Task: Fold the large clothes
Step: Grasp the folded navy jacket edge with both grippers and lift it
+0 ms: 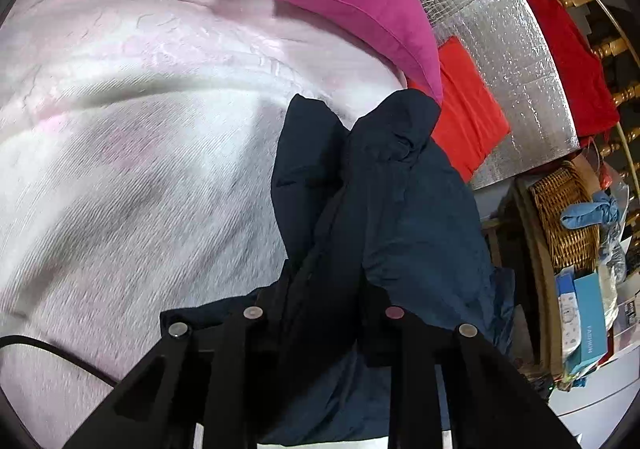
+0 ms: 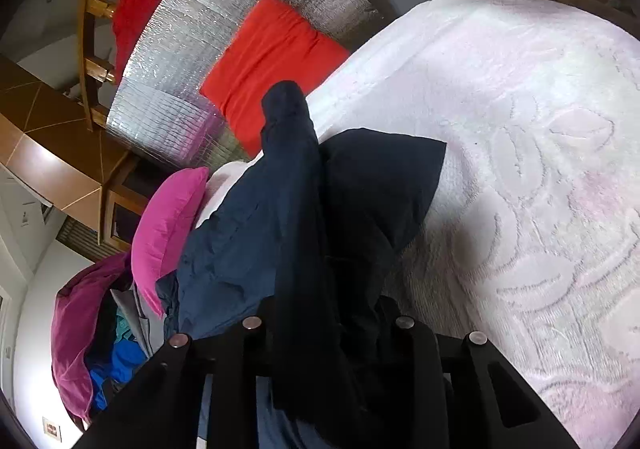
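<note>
A dark navy garment [image 1: 400, 217] is clamped between the fingers of the left gripper [image 1: 320, 313], and the same garment [image 2: 304, 233] is pinched by the right gripper [image 2: 328, 325]. From each grip the cloth is seen bunched, creased and gathered into thick folds. Its long axis runs straight forward from the fingers, ending in a rounded tip. It is held over a pale pink textured bedspread [image 2: 520, 169], with a magenta pillow [image 1: 352, 5] and an orange-red cushion [image 2: 272, 61] lying beyond.

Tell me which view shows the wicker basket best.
The left wrist view: the wicker basket sits at its right edge, weave clear, a blue cloth on its rim. The right wrist view does not show it.
</note>
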The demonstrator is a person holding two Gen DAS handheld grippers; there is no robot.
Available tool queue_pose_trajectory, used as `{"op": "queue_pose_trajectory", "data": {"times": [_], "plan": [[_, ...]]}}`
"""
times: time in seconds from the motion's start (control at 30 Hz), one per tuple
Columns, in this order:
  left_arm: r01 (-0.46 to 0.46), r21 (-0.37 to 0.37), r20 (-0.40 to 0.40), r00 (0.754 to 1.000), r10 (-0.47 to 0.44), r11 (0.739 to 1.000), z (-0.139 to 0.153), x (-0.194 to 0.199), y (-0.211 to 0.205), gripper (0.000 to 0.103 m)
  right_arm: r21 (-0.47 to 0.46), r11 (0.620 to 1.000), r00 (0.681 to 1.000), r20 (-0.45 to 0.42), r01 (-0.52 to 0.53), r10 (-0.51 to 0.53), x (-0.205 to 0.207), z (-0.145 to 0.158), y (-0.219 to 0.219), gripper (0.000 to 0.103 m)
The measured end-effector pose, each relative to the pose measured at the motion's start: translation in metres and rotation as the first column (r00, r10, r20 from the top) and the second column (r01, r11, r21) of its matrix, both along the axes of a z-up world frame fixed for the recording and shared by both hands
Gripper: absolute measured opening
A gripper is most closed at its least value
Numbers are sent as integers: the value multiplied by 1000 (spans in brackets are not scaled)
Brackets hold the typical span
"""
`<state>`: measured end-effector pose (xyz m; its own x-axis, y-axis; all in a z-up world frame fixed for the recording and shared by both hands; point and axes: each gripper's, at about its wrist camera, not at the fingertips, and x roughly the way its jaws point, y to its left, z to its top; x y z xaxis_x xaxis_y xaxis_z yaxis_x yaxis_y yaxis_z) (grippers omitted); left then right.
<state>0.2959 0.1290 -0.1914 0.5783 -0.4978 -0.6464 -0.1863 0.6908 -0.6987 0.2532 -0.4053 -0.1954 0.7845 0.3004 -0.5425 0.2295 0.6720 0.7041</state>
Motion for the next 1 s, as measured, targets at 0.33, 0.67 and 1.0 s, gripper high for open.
{"op": "queue_pose_trajectory", "data": {"times": [0.33,0.67,1.0], "plan": [[-5,-22,-36,999,4,1000,-1,-50,12,24,15,1000,999,-45,-26,27,-48,1,-4,29],[-5,14,-23,1000,5,1000,-5,-105,22,22,63,997,998,-53,-35,38,-112,-7,-3,29],[-24,128,-21,999,27,991,-9,-82,10,44,29,1000,992,-124,-12,16,-84,-31,-13,42]]}}
